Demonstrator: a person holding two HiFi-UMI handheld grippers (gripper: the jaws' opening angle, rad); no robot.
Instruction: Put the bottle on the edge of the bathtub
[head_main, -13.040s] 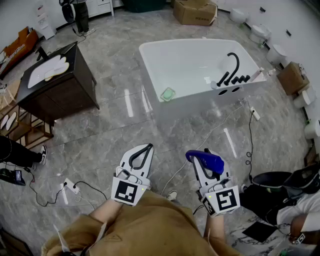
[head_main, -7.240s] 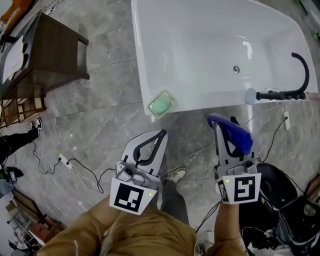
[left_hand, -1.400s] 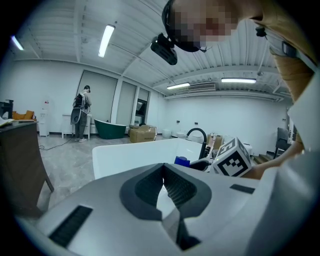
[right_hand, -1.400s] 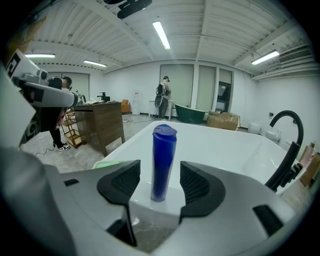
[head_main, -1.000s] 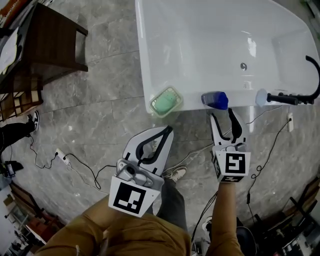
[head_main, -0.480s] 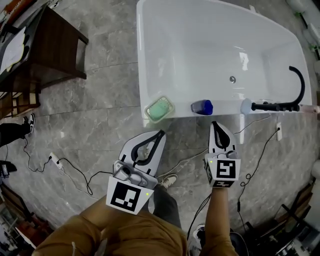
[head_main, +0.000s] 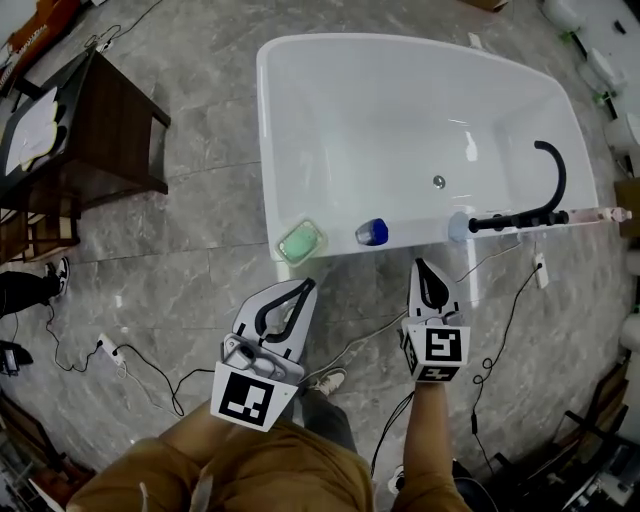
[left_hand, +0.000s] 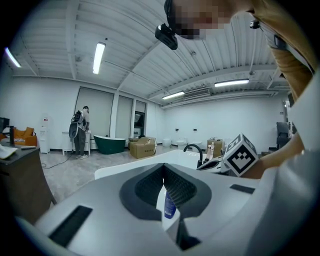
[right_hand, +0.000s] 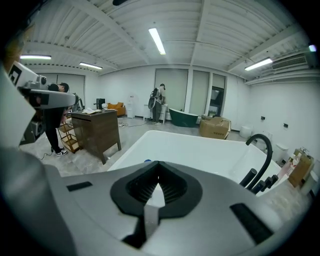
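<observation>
The bottle (head_main: 372, 232) stood on the near edge of the bathtub (head_main: 264, 140), so the placing looked finished. The right gripper (head_main: 419, 266) and the left gripper (head_main: 306, 287) hung near that edge, fingers closed and empty. The next move probably needed only a retreat.

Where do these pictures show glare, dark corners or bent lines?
Head view: small glare spots inside the white bathtub, otherwise sharp. Left gripper view: black rounded corners, one bright lamp, a mosaic patch at the top. Right gripper view: the same dark corners; the ceiling ribs curve strongly.
</observation>
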